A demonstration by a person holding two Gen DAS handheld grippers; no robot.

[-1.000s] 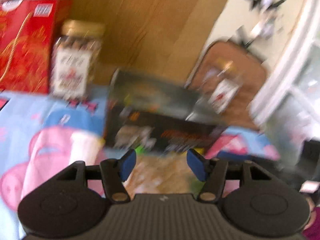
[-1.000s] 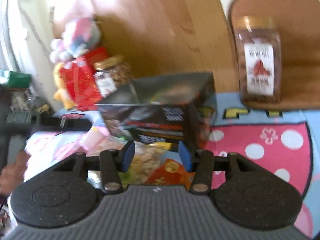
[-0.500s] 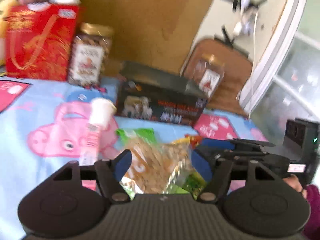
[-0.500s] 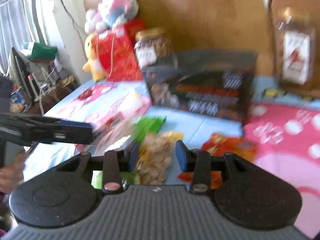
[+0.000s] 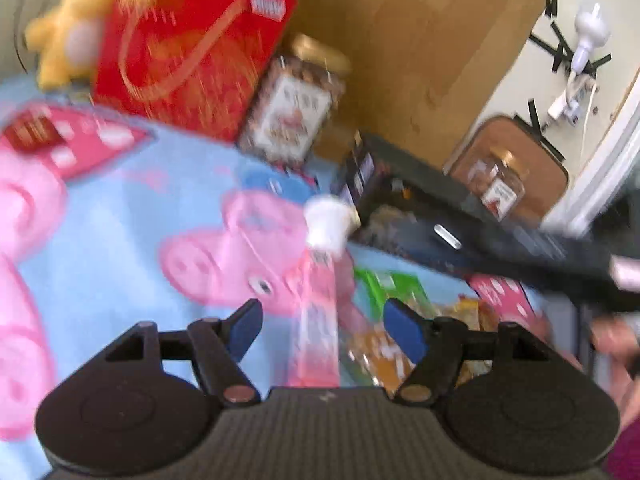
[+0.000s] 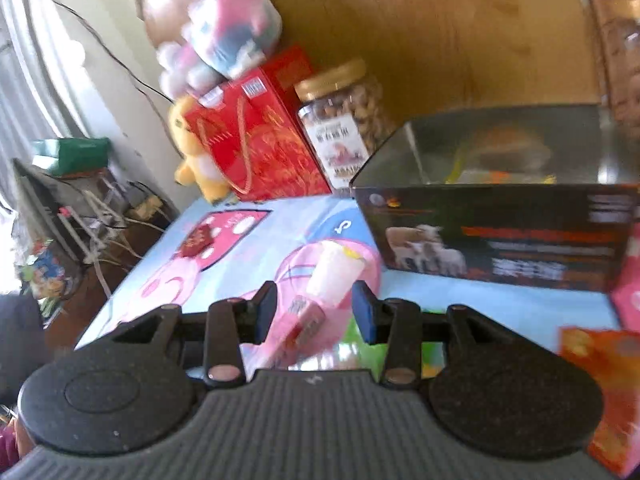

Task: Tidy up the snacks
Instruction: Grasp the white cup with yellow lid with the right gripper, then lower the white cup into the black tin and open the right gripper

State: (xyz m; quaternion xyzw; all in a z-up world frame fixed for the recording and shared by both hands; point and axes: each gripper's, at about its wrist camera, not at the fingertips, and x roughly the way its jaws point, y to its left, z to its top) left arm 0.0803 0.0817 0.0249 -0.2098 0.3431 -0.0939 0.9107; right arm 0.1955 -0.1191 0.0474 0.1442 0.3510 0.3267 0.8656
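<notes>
A pink tube-shaped snack pack (image 5: 318, 320) with a white cap lies on the cartoon-print cloth (image 5: 120, 248). My left gripper (image 5: 324, 332) hovers over its lower end, open, pads clear of it. A clear bag of snacks with a green top (image 5: 394, 292) lies just right of the tube. My right gripper (image 6: 314, 312) is also open, with the pink pack (image 6: 306, 320) showing between its fingers and no pad pressing on it. The open black box (image 6: 500, 236) stands behind to the right. An orange packet (image 6: 600, 364) lies at the lower right.
A red gift bag (image 5: 188, 52), a gold-lidded nut jar (image 5: 296, 116) and a yellow plush toy (image 5: 60, 40) stand along the wooden back panel. A second nut jar (image 5: 496, 184) stands behind the black box (image 5: 440, 216). The cloth's left edge drops to cluttered wiring (image 6: 100, 216).
Both views have swung left, from the black box and snack bags to the pink tube. The left jaws stand wider than a second ago, the right jaws slightly narrower.
</notes>
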